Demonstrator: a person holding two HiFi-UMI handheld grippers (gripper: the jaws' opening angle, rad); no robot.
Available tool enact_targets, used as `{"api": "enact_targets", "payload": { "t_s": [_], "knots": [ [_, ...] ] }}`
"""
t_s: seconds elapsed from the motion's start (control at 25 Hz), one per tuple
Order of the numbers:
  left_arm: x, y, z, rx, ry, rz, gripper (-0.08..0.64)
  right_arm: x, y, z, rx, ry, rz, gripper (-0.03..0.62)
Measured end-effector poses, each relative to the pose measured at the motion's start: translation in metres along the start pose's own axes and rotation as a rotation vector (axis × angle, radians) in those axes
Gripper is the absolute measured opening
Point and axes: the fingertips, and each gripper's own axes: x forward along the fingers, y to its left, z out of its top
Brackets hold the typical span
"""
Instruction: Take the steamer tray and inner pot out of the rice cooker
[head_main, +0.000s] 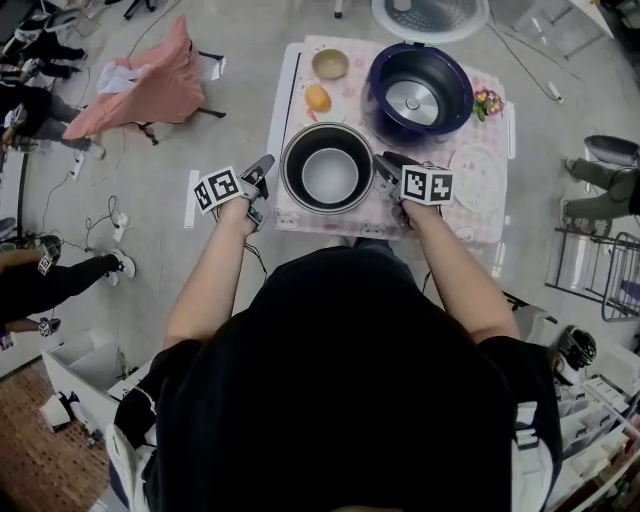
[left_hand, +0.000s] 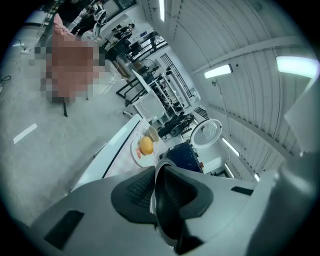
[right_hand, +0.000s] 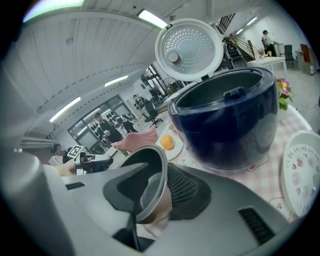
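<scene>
1. The table (head_main: 291, 100) lies in front of me, a pink checked cloth (head_main: 470, 215) over most of its top.
2. The cooker (head_main: 385, 70) stands at the far right of the cloth. Its lid (head_main: 430, 15) is tipped back, and the metal plate at the bottom of its well is bare.
3. The pot (head_main: 330, 178) is out of the cooker. It sits upright at the near edge of the table, just in front of the cooker and apart from it, between my two grippers.
4. The white tray (head_main: 480, 170) lies flat on the cloth to the right of the pot, in front of the cooker.
5. My left gripper (head_main: 262, 170) is at the pot's left rim, its pads clenched on the thin metal edge, one inside and one outside.
6. My right gripper (head_main: 385, 170) is at the right rim. The edge stands between its jaws, but they are slack, with a gap on the inner side.
7. A small bowl (head_main: 330, 64) stands at the far side, left of the cooker.
8. An orange (head_main: 318, 98) rests on a plate (left_hand: 136, 152) between the bowl and the pot.
9. A few flowers (head_main: 488, 102) lie right of the cooker.
</scene>
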Motion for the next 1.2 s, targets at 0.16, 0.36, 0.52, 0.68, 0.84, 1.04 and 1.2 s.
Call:
{"api": "enact_targets", "payload": {
  "t_s": [0.16,0.36,0.52,0.68,0.84,1.04,1.2],
  "knots": [
    [0.000,-0.021,0.017,0.079,-0.008,-0.020,0.074,-0.012,0.005,0.021,-0.038,-0.056,-0.012,0.126],
    [0.007,-0.060,0.031,0.158,-0.007,-0.076,0.087,-0.032,0.012,0.044,-0.066,-0.109,-0.028,0.130],
    [0.008,-0.096,0.041,0.217,-0.020,-0.123,0.094,-0.050,0.022,0.060,-0.094,-0.156,-0.039,0.130],
    [0.009,-0.132,0.052,0.274,-0.035,-0.182,0.094,-0.069,0.028,0.076,-0.097,-0.203,-0.044,0.130],
    [0.010,-0.166,0.061,0.373,-0.052,-0.209,0.097,-0.089,0.033,0.092,-0.124,-0.246,-0.060,0.130],
    [0.015,-0.198,0.066,0.452,-0.059,-0.242,0.098,-0.115,0.035,0.110,-0.169,-0.286,-0.098,0.130],
    [0.015,-0.213,0.071,0.546,-0.065,-0.225,0.101,-0.135,0.034,0.121,-0.208,-0.317,-0.138,0.129]
  ]
}}
